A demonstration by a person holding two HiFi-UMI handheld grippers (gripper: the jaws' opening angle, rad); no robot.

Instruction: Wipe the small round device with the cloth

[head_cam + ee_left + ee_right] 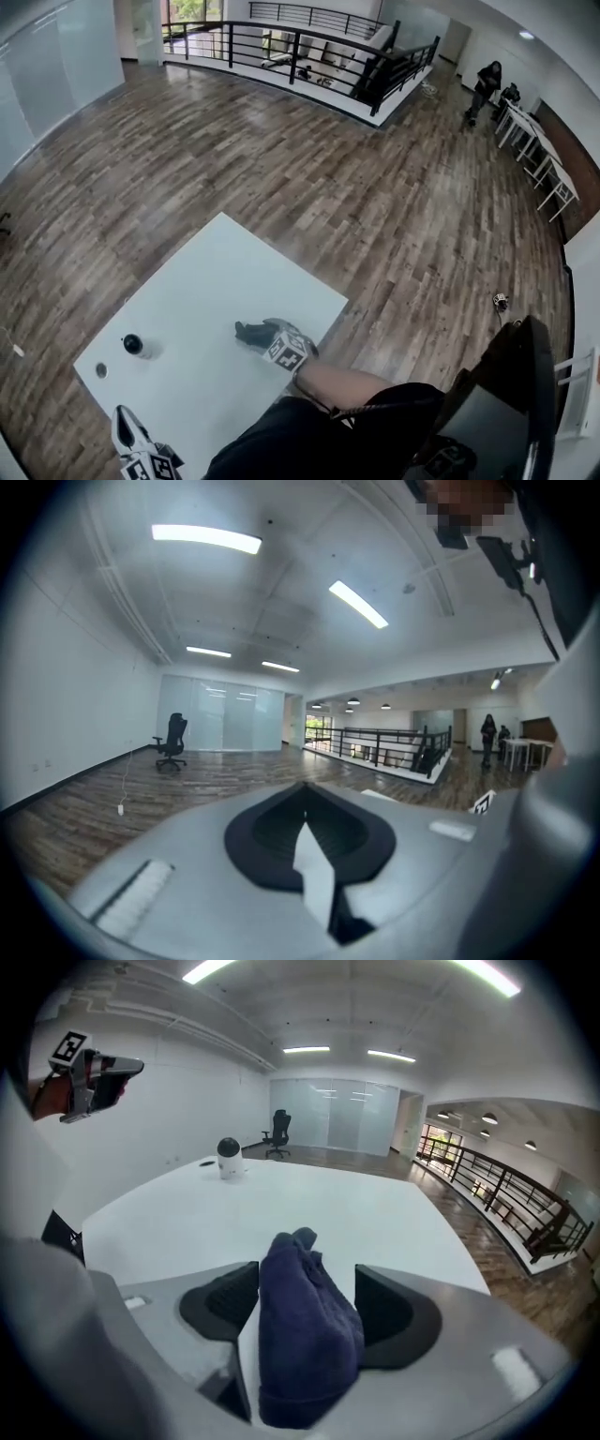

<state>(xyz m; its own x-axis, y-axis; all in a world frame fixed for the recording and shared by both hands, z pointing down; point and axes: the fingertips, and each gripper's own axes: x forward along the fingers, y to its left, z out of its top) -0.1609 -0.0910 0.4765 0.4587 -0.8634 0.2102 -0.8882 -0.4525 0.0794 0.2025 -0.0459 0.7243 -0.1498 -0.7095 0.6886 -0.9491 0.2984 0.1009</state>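
The small round device (132, 345), white with a dark top, stands near the left corner of the white table (216, 272); it also shows far back in the right gripper view (229, 1159). My right gripper (246, 333) is down at the table's near middle, its jaws wide open. A bunched dark blue cloth (309, 1335) lies between them, with a gap to the right pad (384, 1305). My left gripper (120, 414) hangs at the table's front left corner, close to the device, jaws shut with nothing in them (303, 794).
A small flat disc (101, 371) lies on the table just in front of the device. A dark chair (525, 394) stands at my right. Wood floor surrounds the table, with a black railing (300, 42) and a person (486, 86) far off.
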